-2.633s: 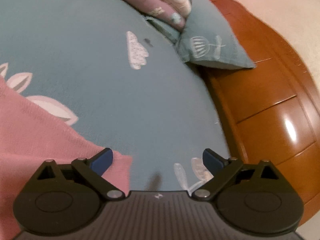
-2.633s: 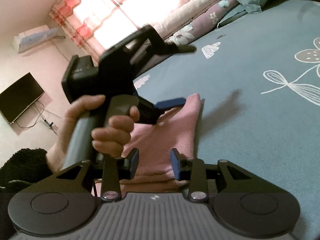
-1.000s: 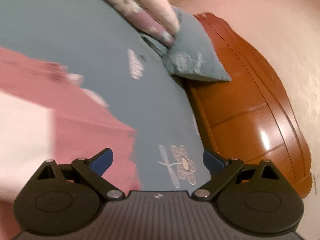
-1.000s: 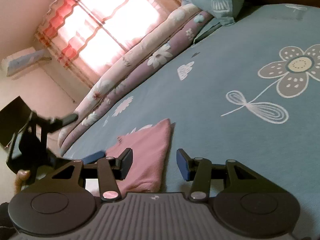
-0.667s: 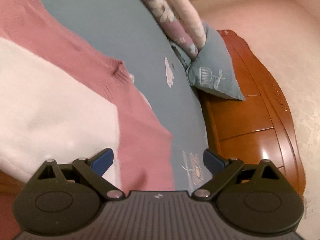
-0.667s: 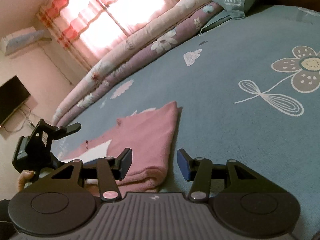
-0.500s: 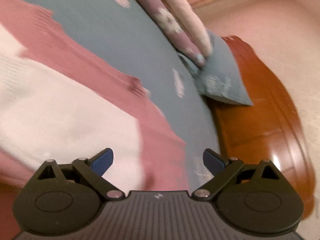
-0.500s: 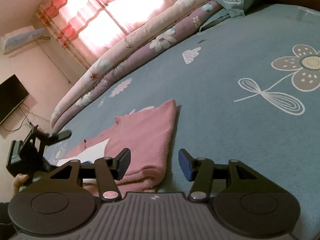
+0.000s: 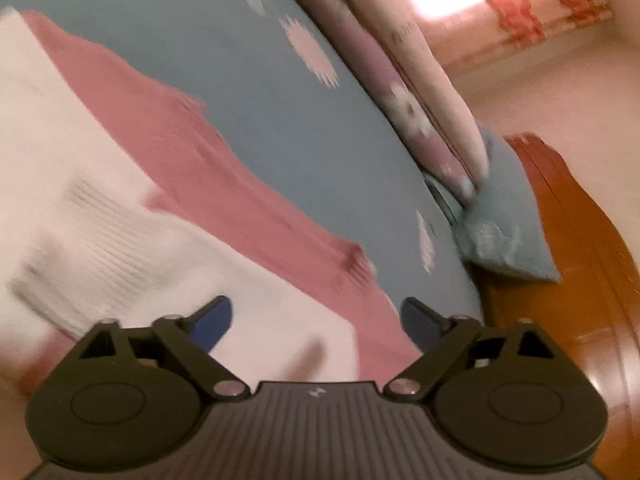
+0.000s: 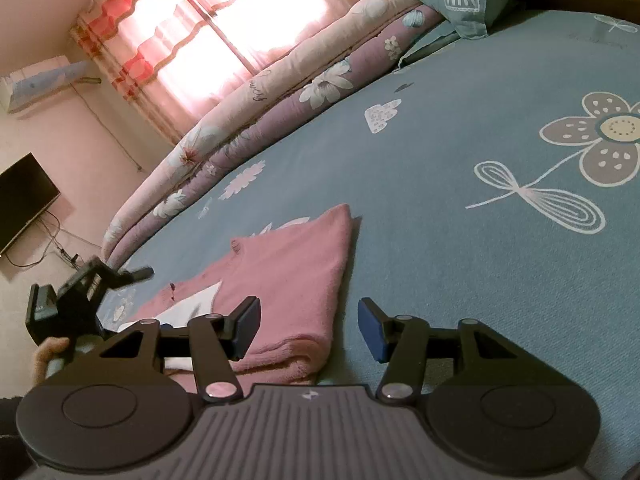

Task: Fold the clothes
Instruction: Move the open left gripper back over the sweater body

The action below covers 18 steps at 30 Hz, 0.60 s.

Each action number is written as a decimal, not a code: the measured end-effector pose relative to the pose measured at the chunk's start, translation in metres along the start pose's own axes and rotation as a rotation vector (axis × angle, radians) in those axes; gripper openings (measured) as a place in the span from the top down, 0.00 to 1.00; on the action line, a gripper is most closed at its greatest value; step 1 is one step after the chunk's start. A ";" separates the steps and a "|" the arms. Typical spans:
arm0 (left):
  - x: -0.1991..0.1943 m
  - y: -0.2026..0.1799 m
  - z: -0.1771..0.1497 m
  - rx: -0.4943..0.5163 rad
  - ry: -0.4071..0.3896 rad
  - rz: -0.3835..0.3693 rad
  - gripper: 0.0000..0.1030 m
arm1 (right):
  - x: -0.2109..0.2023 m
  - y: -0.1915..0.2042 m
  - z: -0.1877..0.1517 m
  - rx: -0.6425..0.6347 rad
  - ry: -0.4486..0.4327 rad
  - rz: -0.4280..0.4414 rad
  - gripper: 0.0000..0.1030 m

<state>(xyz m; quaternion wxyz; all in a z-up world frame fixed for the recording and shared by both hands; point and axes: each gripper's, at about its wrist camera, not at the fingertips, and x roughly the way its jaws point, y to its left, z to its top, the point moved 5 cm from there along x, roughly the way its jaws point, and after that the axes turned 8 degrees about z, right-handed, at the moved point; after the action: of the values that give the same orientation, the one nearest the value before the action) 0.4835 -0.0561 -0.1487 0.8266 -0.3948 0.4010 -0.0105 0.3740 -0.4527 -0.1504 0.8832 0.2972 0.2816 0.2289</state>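
The pink knitted sweater with a white panel (image 10: 288, 280) is lying partly folded on the blue-grey flower-printed bedsheet (image 10: 460, 152), near the edge of the bed closest to the person, with its folded, rolled side facing the right gripper (image 10: 308, 324). It is looking soft, limp and fairly thick, a light thing that is going to sag and slide apart if lifted from a single layer. The knit is giving good friction, so slipping out of the pads is a small worry; dragging the lower layers along is the larger one.

The left gripper (image 9: 316, 320) is hovering over the white panel and the pink border beside it; its jaws are standing wide, having just been closing a little, with cloth below them but nothing pinched. The right gripper's jaws are standing about half apart, having just been opening, straddling the near corner of the folded edge without pressing on it.

The best hold is probably at the corners or the ribbed hem, pinching all layers together, one gripper at each end, so the fold is staying square while it is carried over.
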 end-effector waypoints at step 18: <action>0.020 -0.074 -0.100 0.092 0.177 -0.244 0.11 | -0.008 0.000 0.003 0.012 -0.018 0.011 0.42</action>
<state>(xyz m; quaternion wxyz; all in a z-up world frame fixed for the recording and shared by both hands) 0.4517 -0.1778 -0.1497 0.7978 -0.3999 0.4204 -0.1639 0.3697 -0.4589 -0.1454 0.8825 0.3063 0.2735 0.2294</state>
